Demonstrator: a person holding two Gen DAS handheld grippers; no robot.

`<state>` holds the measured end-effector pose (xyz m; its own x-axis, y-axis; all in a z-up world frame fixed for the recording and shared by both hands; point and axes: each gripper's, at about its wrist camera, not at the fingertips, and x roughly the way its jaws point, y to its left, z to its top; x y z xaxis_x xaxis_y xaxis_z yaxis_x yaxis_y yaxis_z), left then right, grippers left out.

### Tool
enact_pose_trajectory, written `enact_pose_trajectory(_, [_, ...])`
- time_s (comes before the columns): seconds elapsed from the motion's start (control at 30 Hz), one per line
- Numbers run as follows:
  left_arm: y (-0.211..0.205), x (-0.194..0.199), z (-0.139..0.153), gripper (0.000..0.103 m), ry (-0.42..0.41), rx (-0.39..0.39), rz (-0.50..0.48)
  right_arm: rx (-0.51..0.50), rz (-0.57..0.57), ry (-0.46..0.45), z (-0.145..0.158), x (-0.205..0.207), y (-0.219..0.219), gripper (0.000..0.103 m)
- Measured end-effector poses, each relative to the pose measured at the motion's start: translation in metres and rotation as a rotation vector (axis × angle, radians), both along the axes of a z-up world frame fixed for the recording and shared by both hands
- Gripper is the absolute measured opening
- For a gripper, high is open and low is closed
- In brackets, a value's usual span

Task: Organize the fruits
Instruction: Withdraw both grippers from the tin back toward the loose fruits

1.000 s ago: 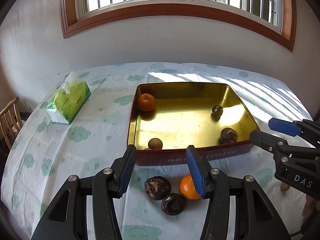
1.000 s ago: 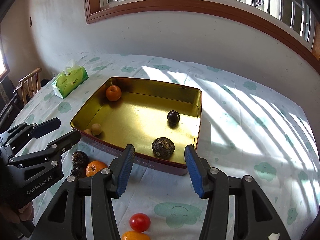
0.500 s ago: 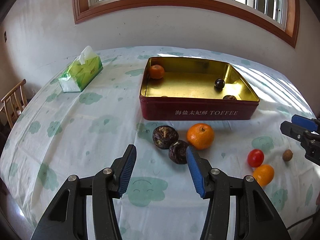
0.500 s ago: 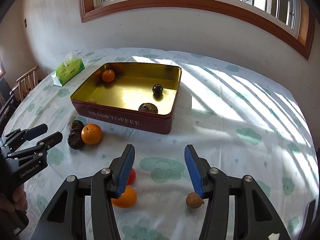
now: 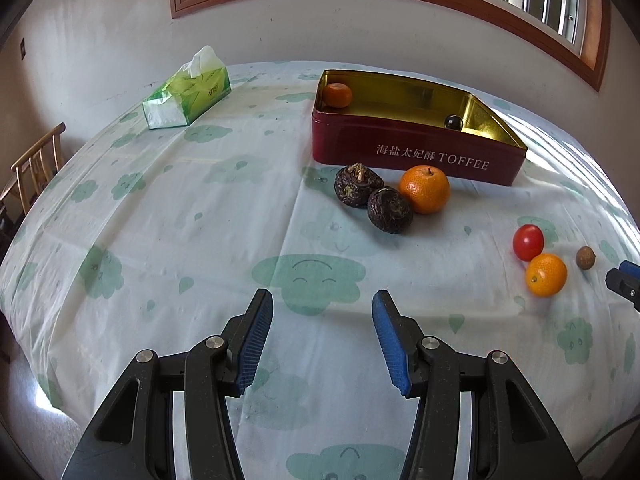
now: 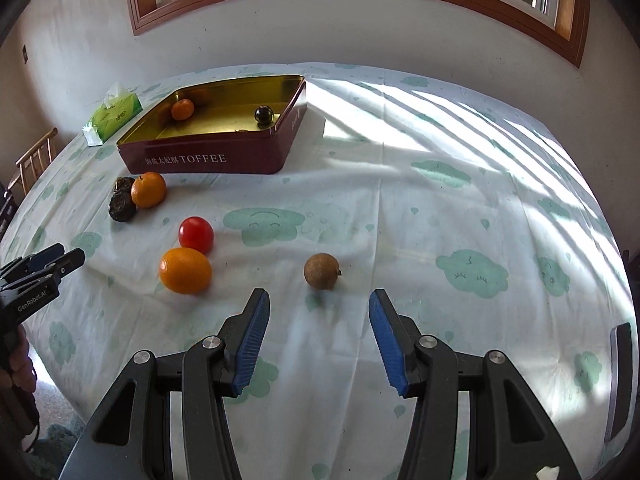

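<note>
The table, under a white cloth printed with green clouds, carries everything noted here. The red toffee tin, gold inside and lidless, serves as the reference point. A green tissue box lies well to the tin's left, near the wall.

Inside the tin: one mandarin in the far left corner and a small dark round fruit toward the right wall.

Outside, just before the tin's lettered front wall: a large orange touching two dark wrinkled fruits, which touch each other. Farther from that front wall, toward the viewer: a red tomato just beside a second orange. A small brown round fruit sits apart, to their right.

The left gripper hovers well short of the tin's front; its jaws stand wide apart with nothing between them. The right gripper likewise gapes wide and carries nothing; the small brown fruit lies just ahead of its opening.
</note>
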<state>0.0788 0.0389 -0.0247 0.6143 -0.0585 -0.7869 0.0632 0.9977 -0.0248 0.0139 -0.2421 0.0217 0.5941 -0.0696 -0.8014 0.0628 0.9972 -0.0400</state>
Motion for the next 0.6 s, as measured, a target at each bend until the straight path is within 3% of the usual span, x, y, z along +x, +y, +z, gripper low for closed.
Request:
enact_pose_trajectory(0.27, [0.0,-0.01,-0.011,0.053,0.016,-0.002,0.003,0.018,-0.027,0.051,-0.021,-0.015,-0.009,0.049])
enact_pose_trajectory(0.6, [-0.001,-0.011,-0.011,0.054,-0.001,0.003,-0.003,0.008,-0.005,0.035,-0.025,-0.004,0.003,0.045])
